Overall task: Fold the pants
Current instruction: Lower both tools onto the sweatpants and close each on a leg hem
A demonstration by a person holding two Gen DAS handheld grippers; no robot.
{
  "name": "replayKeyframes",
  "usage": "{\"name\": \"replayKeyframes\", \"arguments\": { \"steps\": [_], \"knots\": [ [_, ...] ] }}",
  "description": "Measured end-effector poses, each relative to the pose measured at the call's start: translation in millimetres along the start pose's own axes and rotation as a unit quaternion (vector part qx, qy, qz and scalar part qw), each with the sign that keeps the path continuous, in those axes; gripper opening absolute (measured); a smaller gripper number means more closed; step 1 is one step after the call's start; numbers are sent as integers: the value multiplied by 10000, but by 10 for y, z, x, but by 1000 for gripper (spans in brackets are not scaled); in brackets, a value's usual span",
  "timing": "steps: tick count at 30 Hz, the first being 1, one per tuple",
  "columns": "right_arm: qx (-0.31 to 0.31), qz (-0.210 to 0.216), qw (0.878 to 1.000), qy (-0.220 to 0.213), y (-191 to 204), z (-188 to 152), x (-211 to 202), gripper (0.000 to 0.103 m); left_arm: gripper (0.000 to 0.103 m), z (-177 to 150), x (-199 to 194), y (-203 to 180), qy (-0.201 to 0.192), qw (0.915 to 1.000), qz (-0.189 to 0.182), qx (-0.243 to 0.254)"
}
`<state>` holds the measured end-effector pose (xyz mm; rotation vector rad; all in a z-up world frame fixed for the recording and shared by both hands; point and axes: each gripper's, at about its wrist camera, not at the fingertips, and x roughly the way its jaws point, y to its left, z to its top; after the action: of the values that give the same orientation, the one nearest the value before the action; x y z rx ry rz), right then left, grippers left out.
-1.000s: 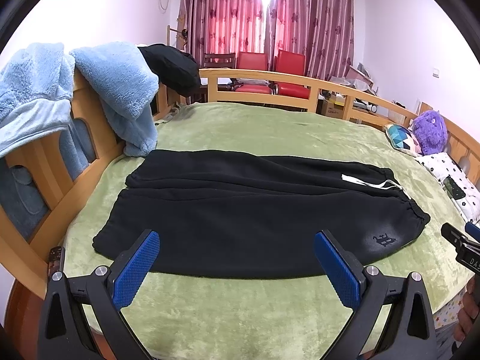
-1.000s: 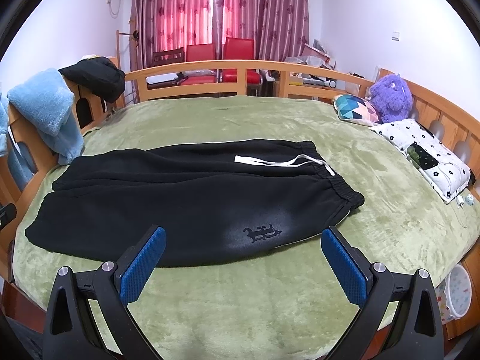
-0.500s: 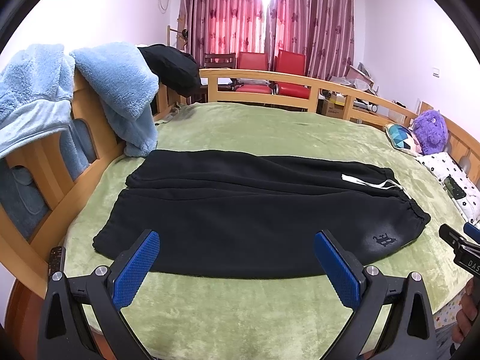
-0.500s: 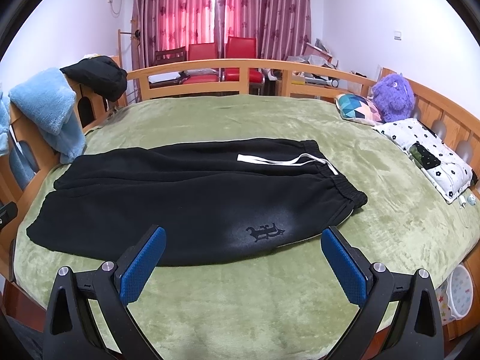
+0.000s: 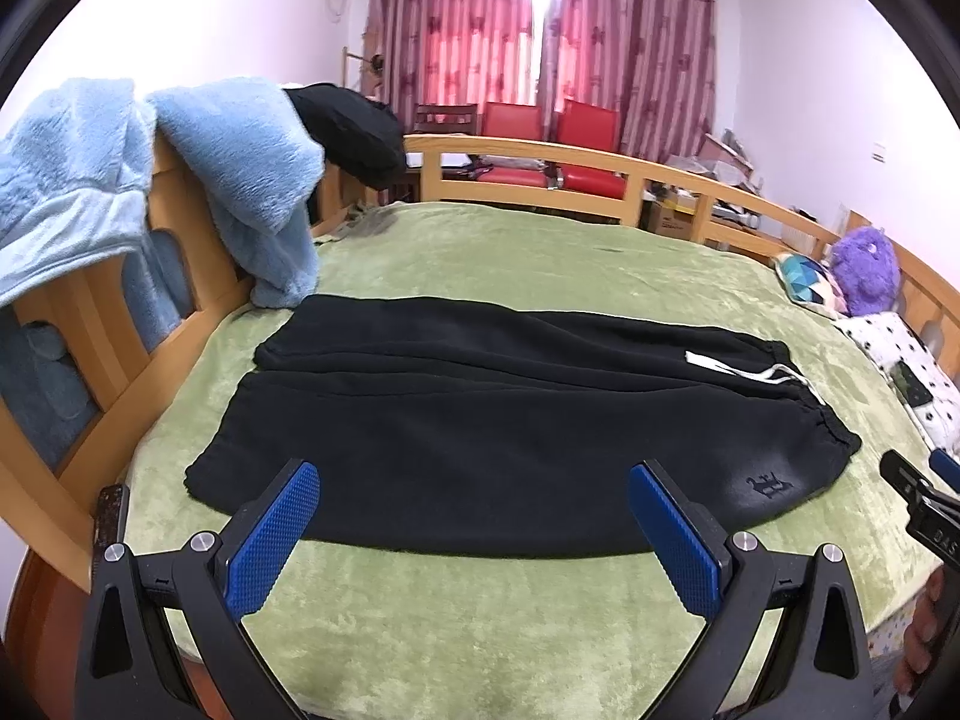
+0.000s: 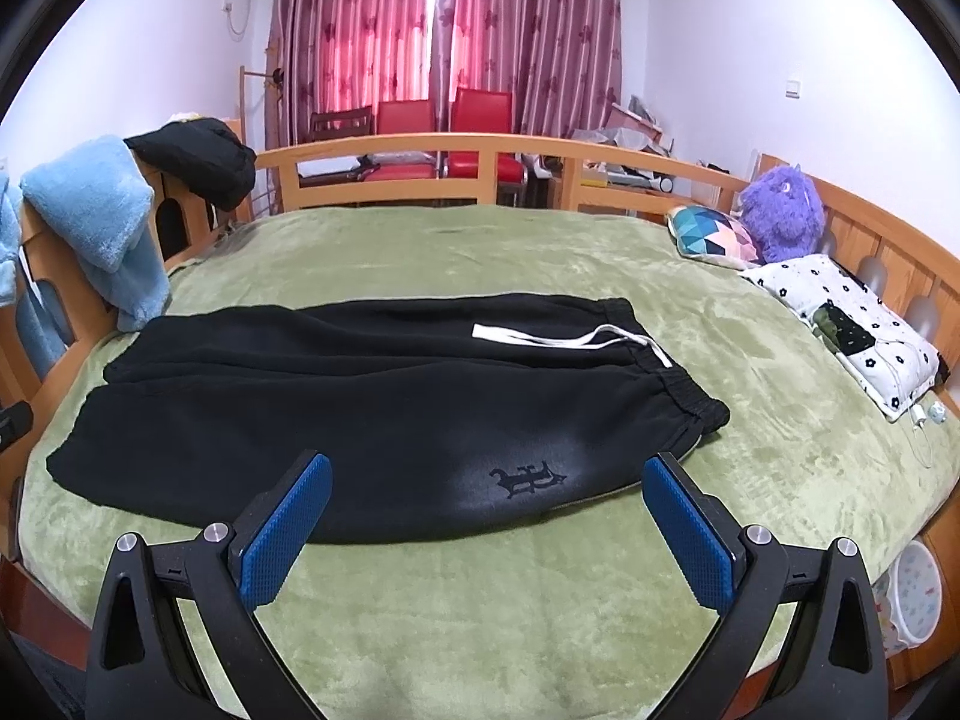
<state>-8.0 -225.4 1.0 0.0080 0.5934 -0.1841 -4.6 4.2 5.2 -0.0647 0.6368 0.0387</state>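
Black pants [image 5: 480, 420] lie flat mid-frame on the green bed [image 5: 540, 252], just beyond left claw [image 5: 474, 516] and right claw [image 6: 487, 510], both spread apart, empty

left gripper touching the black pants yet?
Apart. Left wrist view: left gripper is wide open, nothing between its blue pads; green blanket shows between gripper and black pants.

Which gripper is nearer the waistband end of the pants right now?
Right. The right gripper hovers open at the near edge beside the waistband. The left gripper hovers open nearer the leg cuffs, with the waistband far to its right.
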Motion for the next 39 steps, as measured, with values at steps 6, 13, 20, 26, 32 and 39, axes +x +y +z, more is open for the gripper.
{"name": "replayKeyframes", "arguments": {
  "steps": [6, 13, 20, 26, 32, 39],
  "knots": [
    [-57, -33, 10000, -41, -5, 14, 109, 102, 103, -41, 95, 43, 21, 10000, 14, -78],
    [-95, 65, 9998, 142, -66, -92, 377, 100, 103, -168, 332, 369, -90, 9986, -107, -513],
    [226, 143, 9981, 546, -306, -332, 922, 86, 98, -480, 906, 882, 574, 9947, 107, -852],
    [768, 64, 9921, 991, -662, -620, 1423, 72, 95, -737, 1347, 1403, 880, 9853, 259, -1444],
    [1138, -132, 9848, 1306, -974, -852, 1831, 72, 95, -871, 1738, 1635, 1118, 9749, 120, -1922],
    [1910, 201, 9709, 1431, -1210, -926, 2096, 73, 94, -975, 1993, 1766, 954, 9667, 22, -2375]
  ]
}}
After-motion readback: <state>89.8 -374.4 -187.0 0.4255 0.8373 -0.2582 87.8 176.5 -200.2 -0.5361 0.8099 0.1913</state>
